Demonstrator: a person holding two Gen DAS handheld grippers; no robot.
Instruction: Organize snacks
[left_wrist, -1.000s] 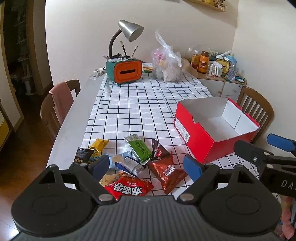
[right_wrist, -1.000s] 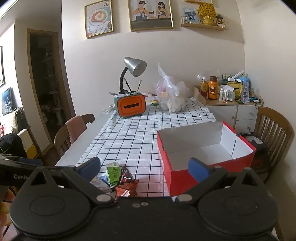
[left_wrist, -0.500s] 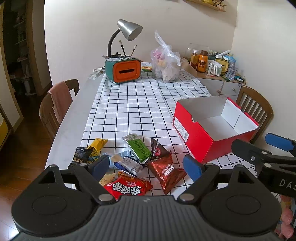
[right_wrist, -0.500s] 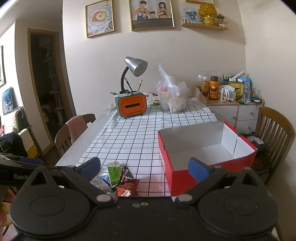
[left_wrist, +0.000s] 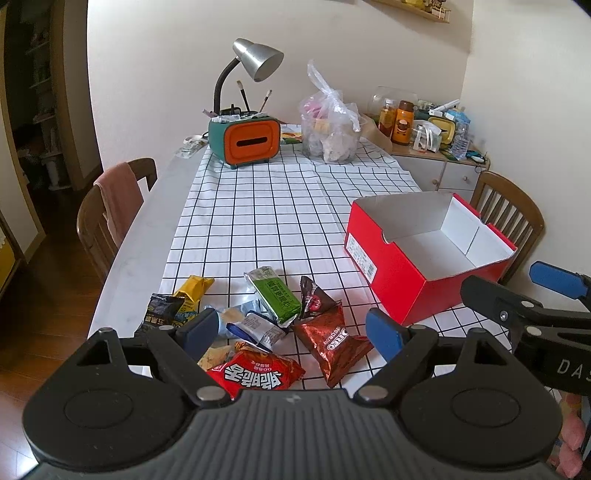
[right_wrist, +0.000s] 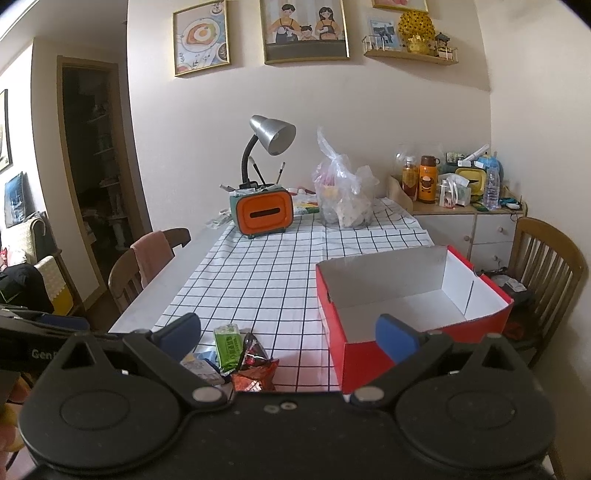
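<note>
Several snack packets lie in a heap at the near end of the checked tablecloth: a red Korean-lettered bag (left_wrist: 255, 376), a brown Oreo bag (left_wrist: 330, 341), a green bar (left_wrist: 275, 295), a yellow packet (left_wrist: 194, 288) and a black packet (left_wrist: 160, 314). An empty red box (left_wrist: 391, 273) with a white inside stands to their right. My left gripper (left_wrist: 293, 330) hovers open above the heap, holding nothing. My right gripper (right_wrist: 291, 332) is open too, in front of the red box (right_wrist: 369, 354), with the green bar (right_wrist: 229, 345) and the Oreo bag (right_wrist: 255, 373) low between its fingers.
At the table's far end stand an orange-fronted organiser (left_wrist: 245, 142) with a grey lamp (left_wrist: 258, 59) and a clear plastic bag (left_wrist: 330, 129). Wooden chairs sit at the left (left_wrist: 107, 218) and right (left_wrist: 509, 218). A cabinet with bottles (left_wrist: 421, 122) is at the back right.
Both views have shifted only slightly; the left gripper has drawn back a little from the heap. The packets and the box lie where they were. Both grippers stay open.
</note>
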